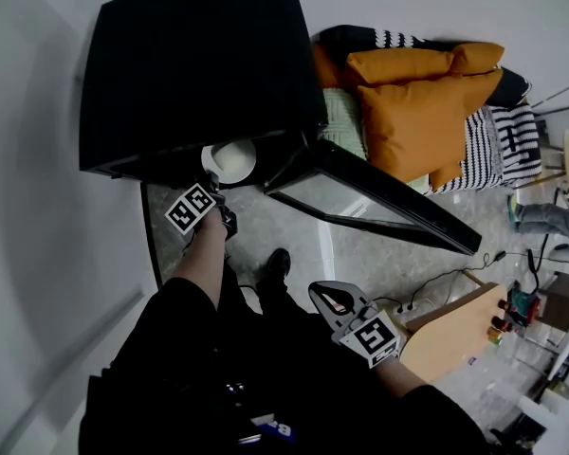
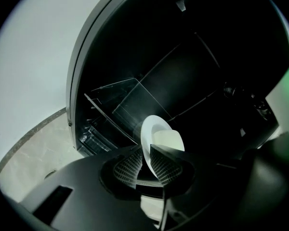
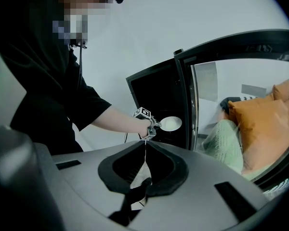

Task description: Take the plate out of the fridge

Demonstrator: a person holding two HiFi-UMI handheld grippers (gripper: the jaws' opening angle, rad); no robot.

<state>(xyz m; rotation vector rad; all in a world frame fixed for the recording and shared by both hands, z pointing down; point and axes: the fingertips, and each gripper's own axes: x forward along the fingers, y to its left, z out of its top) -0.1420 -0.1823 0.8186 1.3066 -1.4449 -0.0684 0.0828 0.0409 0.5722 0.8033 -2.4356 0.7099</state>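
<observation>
Nearest the person, the right hand-held gripper [image 3: 145,148] hangs low by the waist. Its jaws are clenched together with nothing between them, and it plays no part for now.

Further out, the left hand-held gripper [image 2: 147,165] is grasping the white plate [image 2: 160,134] by its near rim, with a ribbed pad pressed to each face. The plate stands out beyond the jaws, tilted, at the mouth of the black fridge [image 1: 190,64], low in the opening beside the hinged edge of the glass door [image 1: 379,197], which stands wide open. Whether the plate is wholly clear of the cabinet cannot be told.

The step in hand looks like the withdrawal: the plate is gripped and only has to come out. The next move calls for a steady pull back towards the person, with the grip kept firm on the thin rim, the plate kept from tipping further, and its far edge kept off the door frame.

By count there are two hand-held grippers, one plate, one fridge and one door. Inside the fridge at least one clear shelf [image 2: 125,95] shows. Beyond the door lie at least two orange cushions [image 1: 417,102], a pale green one [image 1: 341,121] and a striped one [image 1: 507,140].
</observation>
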